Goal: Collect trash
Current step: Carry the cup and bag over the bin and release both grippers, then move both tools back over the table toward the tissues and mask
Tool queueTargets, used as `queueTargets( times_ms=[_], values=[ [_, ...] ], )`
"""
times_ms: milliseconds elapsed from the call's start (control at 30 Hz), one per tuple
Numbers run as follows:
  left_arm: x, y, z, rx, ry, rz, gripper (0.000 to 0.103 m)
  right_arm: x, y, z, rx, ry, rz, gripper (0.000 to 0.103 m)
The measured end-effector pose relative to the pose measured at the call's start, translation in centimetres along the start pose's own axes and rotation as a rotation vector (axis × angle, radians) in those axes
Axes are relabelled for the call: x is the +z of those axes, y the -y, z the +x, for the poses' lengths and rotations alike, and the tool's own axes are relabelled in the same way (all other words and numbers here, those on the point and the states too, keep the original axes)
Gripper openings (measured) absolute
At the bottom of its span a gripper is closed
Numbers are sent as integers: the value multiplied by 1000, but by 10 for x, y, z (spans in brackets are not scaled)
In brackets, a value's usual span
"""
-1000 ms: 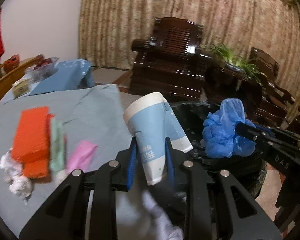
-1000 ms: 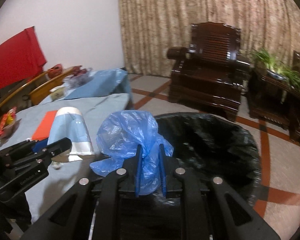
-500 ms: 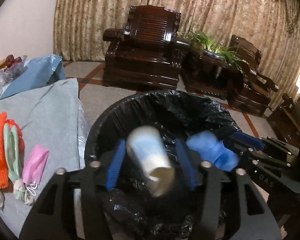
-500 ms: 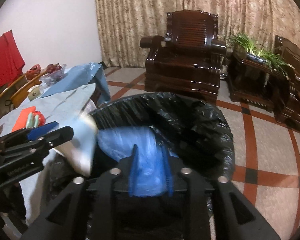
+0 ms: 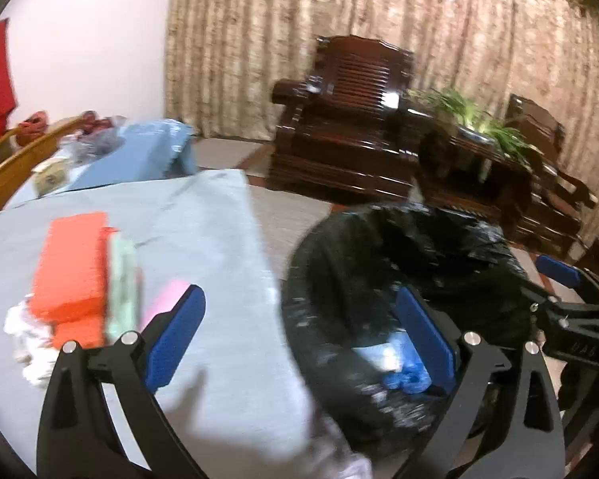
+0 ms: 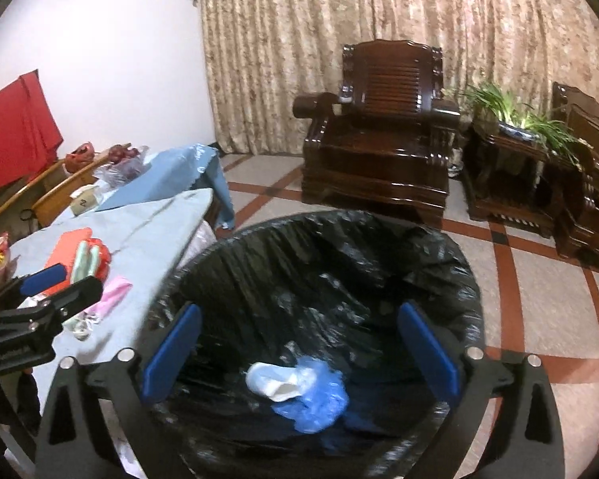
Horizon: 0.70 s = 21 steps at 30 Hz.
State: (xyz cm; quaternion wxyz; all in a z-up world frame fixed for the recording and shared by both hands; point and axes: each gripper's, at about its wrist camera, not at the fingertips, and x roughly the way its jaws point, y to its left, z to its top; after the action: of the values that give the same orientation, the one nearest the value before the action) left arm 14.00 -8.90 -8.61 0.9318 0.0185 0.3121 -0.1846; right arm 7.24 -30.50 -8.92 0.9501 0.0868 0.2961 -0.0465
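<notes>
Jaws of both the left gripper (image 5: 299, 343) and right gripper (image 6: 299, 353) gape wide, empty; no legible writing.

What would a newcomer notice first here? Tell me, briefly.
The black-lined trash bin fills the foreground, with a white paper cup and a crumpled blue plastic bag lying at its bottom. The right gripper hangs open above it. To the left, an orange pack sits on the grey-clothed table.

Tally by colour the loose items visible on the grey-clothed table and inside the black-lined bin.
Orange: 1, orange packet
Green: 1, green packet
Pink: 1, pink packet
White: 2, crumpled tissue, paper cup in bin
Blue: 1, blue plastic bag in bin
Total: 6
</notes>
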Motion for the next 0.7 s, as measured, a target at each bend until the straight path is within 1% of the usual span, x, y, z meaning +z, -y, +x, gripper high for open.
queueTargets(
  times_ms=[133,367,433,600,700],
  values=[
    [-1,-29,-19,59,18,-41,94,2,-27,3,42,3,-24,97],
    [-20,-85,-53,195,43,-91,94,1,-88,13,138,-8,-95,97],
    [-26,-103,-61,235,40,-109,94,-1,-109,16,169,-12,-129,97],
    [-43,-140,-72,312,18,-142,94,-5,-146,24,223,-24,-177,97],
    [-54,-153,-76,339,7,-143,94,-11,-163,29,251,-31,-194,97]
  ],
)
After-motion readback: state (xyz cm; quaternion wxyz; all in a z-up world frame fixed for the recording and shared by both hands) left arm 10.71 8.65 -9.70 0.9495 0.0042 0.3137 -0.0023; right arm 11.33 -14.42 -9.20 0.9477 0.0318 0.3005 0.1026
